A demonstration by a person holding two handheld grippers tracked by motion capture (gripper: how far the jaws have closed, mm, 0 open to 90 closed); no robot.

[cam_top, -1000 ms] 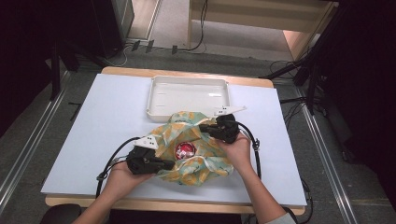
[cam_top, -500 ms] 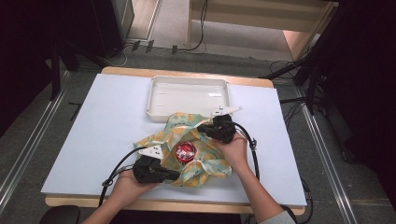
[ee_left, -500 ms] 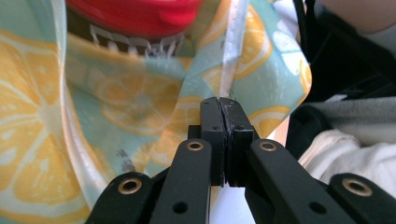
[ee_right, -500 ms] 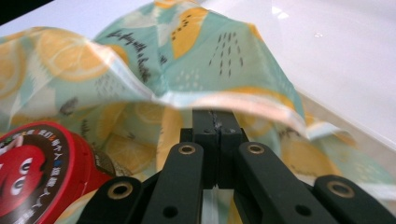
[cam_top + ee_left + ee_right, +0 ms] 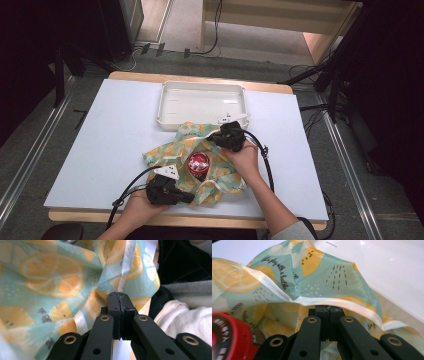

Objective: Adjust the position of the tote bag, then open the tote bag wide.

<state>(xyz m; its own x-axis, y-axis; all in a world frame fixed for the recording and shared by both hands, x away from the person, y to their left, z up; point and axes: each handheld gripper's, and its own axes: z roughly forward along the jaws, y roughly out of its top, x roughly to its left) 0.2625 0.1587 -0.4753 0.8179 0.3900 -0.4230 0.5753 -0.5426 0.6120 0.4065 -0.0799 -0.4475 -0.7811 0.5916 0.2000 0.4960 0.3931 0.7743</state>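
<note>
**Both grippers clamped on the lemon-print cloth around the red-lidded jar**

1. Work surface. A white table (image 5: 100,150) carries a white tray (image 5: 170,102) at its far side. The tray's near rim touches the far edge of the cloth.

2. Cloth. A pale green cloth (image 5: 220,175) printed with orange citrus slices lies crumpled at the near middle of the table, just in front of the tray. Its edges are raised around the jar (the folds form a loose hollow).

3. Jar. A jar with a red lid (image 5: 198,162) stands upright in the centre of the cloth, between the 2 grippers. In the right gripper view the red lid (image 5: 227,335) sits at the lower left, close beside the jaws and under the lifted hem.

4. Left gripper (image 5: 187,198). It is held low at the near edge of the cloth, pointing toward the person's right. In the left gripper view the jaws are pressed together on a gathered fold of the cloth (image 5: 50,282), with the white hem running up from the tips.

5. Right gripper (image 5: 220,137). It sits at the far right edge of the cloth, beside the tray's near right corner. In the right gripper view the jaws are closed together on the white hem of the cloth (image 5: 317,272), which drapes across the tips.

6. Cables. A black cable trails from each gripper back toward the near table edge.
</note>
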